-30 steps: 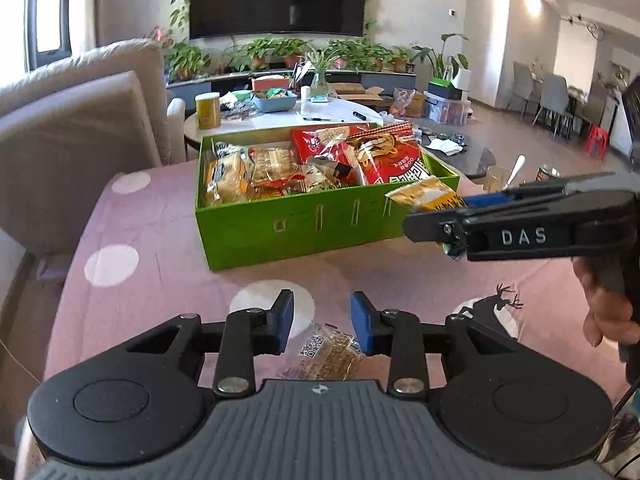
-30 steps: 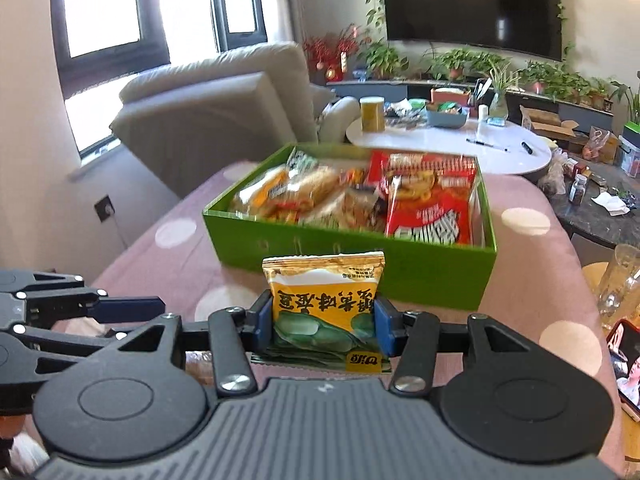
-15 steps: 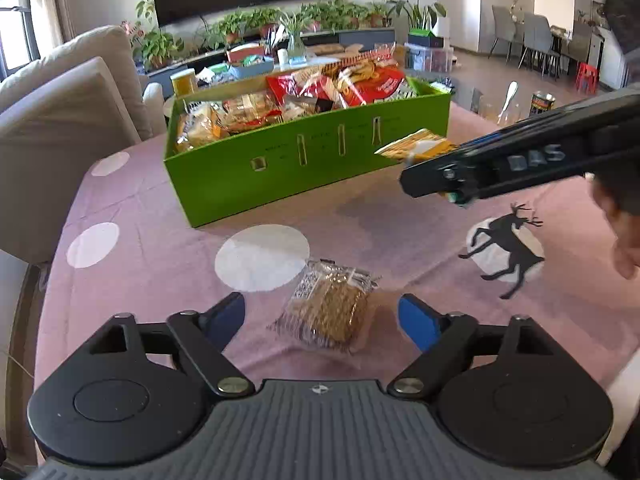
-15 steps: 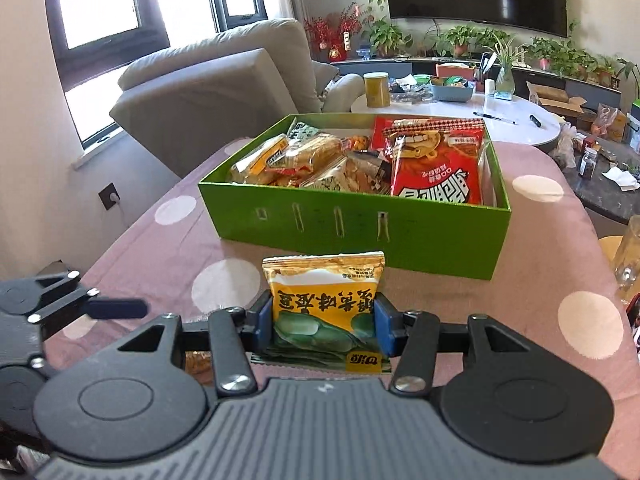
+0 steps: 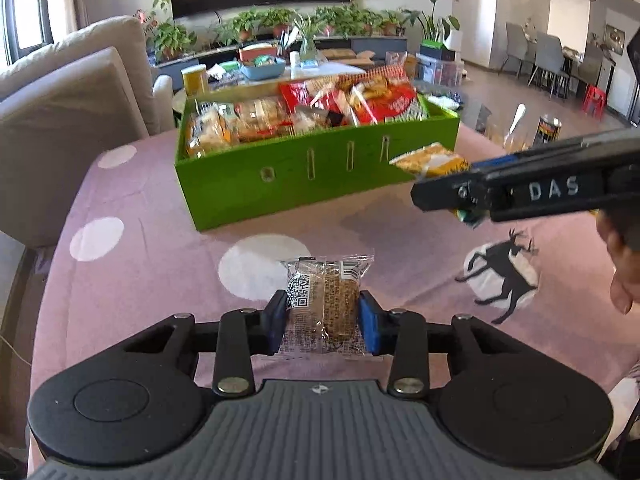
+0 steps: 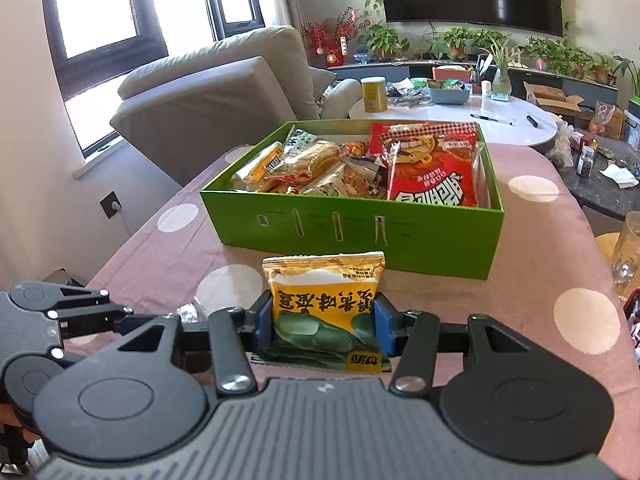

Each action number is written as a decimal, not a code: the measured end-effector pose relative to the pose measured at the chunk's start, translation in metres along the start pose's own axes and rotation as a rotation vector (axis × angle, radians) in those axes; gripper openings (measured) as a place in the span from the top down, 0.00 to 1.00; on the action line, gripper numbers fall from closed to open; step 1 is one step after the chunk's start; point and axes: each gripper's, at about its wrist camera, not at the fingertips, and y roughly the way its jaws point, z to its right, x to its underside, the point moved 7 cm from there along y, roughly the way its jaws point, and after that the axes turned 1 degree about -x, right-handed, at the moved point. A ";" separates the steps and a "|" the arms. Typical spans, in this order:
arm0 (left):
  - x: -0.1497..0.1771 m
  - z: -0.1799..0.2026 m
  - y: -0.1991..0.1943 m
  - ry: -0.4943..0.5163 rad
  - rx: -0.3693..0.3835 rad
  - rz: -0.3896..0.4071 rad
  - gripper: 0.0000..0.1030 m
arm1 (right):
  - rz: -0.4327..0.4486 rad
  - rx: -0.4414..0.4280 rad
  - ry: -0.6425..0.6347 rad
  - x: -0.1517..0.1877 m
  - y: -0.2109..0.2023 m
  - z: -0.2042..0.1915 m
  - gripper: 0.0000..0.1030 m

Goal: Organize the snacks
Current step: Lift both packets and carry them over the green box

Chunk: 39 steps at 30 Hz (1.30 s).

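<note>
A clear-wrapped cracker packet (image 5: 324, 292) lies on the pink dotted tablecloth (image 5: 160, 272). My left gripper (image 5: 322, 322) is closing on it, and its blue pads press both sides of the packet. My right gripper (image 6: 324, 320) is shut on a yellow and green snack bag (image 6: 324, 280), held upright above the cloth, short of the green box (image 6: 360, 232). In the left wrist view that bag (image 5: 430, 160) sticks out of the right gripper (image 5: 418, 196) near the box's right front corner. The box (image 5: 320, 176) is packed with several snack bags.
A beige sofa (image 6: 208, 96) stands left of the table. Behind the box is a round white table (image 6: 460, 120) with a yellow can and clutter. A glass (image 6: 628, 252) stands at the right edge. A person's hand (image 5: 622, 280) holds the right gripper.
The left gripper, shut and empty a second ago, opened wide over the cracker packet and has now closed on it. The right gripper kept its hold on the yellow bag.
</note>
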 end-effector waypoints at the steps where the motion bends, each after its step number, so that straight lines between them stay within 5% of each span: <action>1: -0.002 -0.001 -0.002 -0.005 0.001 0.007 0.66 | 0.005 0.000 -0.002 -0.001 -0.001 -0.001 0.30; 11: -0.043 -0.010 -0.016 -0.022 -0.022 0.102 0.66 | 0.061 0.004 -0.004 -0.022 -0.009 -0.005 0.30; 24: -0.127 -0.028 -0.011 -0.080 -0.028 0.202 0.66 | 0.163 -0.022 0.062 -0.096 -0.007 0.007 0.30; 39: -0.166 -0.068 0.057 -0.158 -0.069 0.148 0.66 | 0.165 -0.059 0.146 -0.137 0.041 0.032 0.30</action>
